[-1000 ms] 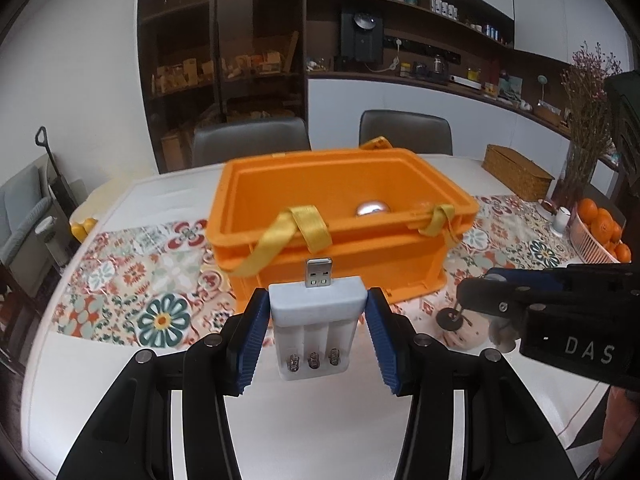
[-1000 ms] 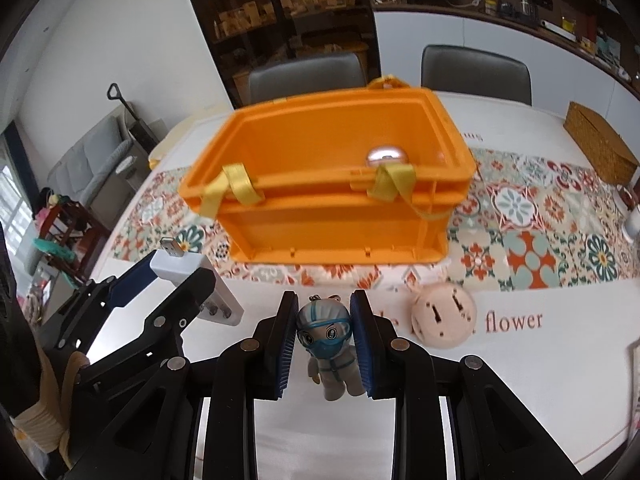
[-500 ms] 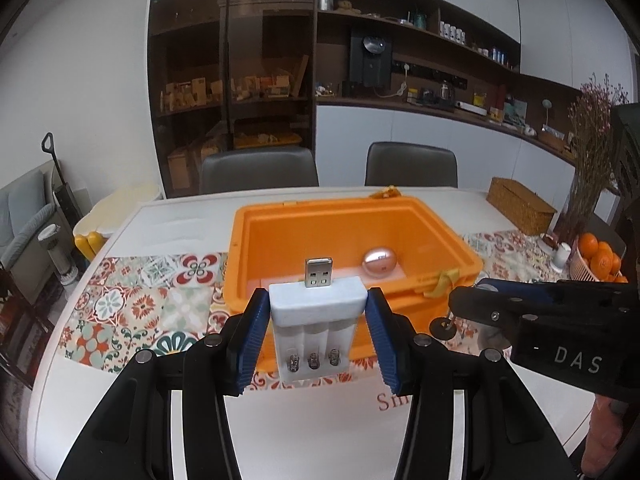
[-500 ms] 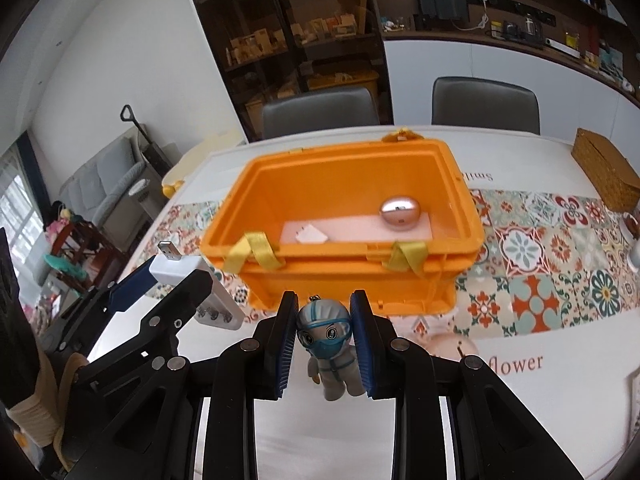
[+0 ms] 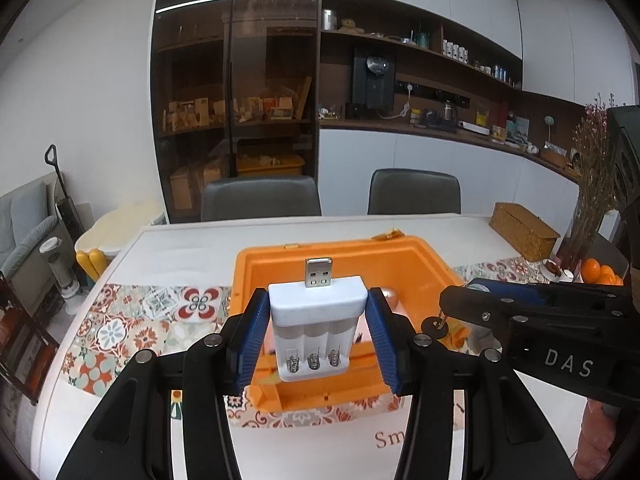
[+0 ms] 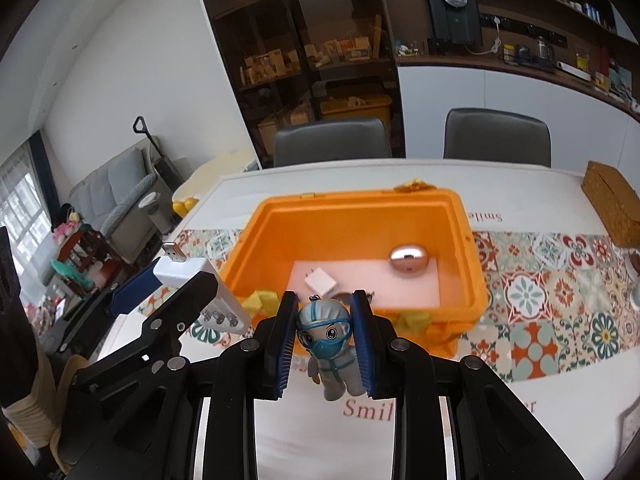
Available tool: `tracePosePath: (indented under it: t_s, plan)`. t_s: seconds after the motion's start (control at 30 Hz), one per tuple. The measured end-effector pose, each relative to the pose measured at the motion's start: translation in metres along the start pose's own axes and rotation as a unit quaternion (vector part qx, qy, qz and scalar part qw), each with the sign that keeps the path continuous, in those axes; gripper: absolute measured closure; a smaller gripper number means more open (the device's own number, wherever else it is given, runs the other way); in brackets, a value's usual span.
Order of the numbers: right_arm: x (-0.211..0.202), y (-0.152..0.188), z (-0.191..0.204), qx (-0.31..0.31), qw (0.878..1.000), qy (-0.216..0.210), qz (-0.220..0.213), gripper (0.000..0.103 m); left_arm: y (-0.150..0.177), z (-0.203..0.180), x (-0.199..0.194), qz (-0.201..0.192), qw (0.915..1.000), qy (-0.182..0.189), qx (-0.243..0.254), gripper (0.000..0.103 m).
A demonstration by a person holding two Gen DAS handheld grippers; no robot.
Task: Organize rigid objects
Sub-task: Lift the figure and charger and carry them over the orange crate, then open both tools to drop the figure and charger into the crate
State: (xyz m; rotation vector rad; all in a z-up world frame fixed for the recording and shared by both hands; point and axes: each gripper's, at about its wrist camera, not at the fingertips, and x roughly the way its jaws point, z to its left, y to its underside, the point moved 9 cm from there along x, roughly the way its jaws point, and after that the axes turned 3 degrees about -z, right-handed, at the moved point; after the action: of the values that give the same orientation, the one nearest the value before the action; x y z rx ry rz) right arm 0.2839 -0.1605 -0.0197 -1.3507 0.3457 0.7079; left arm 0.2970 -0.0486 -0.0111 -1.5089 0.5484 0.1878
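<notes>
A: Hovering above the near edge of the orange bin (image 6: pixel 362 216), both grippers are held level and side by side over the table (image 6: pixel 500 412). How is the left gripper (image 5: pixel 318 334) set?

B: Its blue pads (image 5: pixel 251 340) are closed to the width of a white battery charger (image 5: pixel 316 330), which is clamped by its two sides. The charger is held upright, its USB plug pointing up and its three empty spring slots facing the camera. In the right wrist view the charger (image 6: pixel 200 286) is seen just left of the bin's near left corner, raised off the table.

A: And the right gripper (image 6: pixel 326 340)?

B: It is narrowed onto a small figurine (image 6: pixel 330 342) in a blue mask and goggles. The head is pinched between the pads; the body hangs below them, clear of the table.

A: Where is the figurine relative to the bin?

B: It is poised at the bin's near wall, about midway along it. Inside the bin, a shiny metallic egg (image 6: pixel 409 260) and a white adapter (image 6: pixel 319 282) are seen lying on the floor, well apart from each other.
</notes>
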Motion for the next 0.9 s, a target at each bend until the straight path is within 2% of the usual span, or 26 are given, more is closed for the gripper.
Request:
tracePosePath:
  t_s: [0.2, 0.4, 0.77, 0.9]
  plan:
    - [0.006, -0.016, -0.002, -0.005, 1.0, -0.004, -0.011, 0.075, -0.014, 0.002, 0.007, -0.011, 0.9999, -0.004, 0.003, 0.054]
    - [0.02, -0.029, -0.006, 0.001, 1.0, -0.007, -0.007, 0.075, -0.026, 0.005, 0.024, -0.003, 1.0, -0.005, 0.0, 0.054]
    - [0.06, -0.047, -0.018, 0.002, 0.999, 0.003, 0.038, 0.075, -0.037, 0.007, 0.064, 0.031, 0.9995, -0.004, 0.004, 0.054]
    - [0.079, -0.049, -0.026, 0.012, 0.998, 0.01, 0.063, 0.075, -0.034, 0.009, 0.084, 0.061, 0.9981, -0.007, 0.0, 0.054]
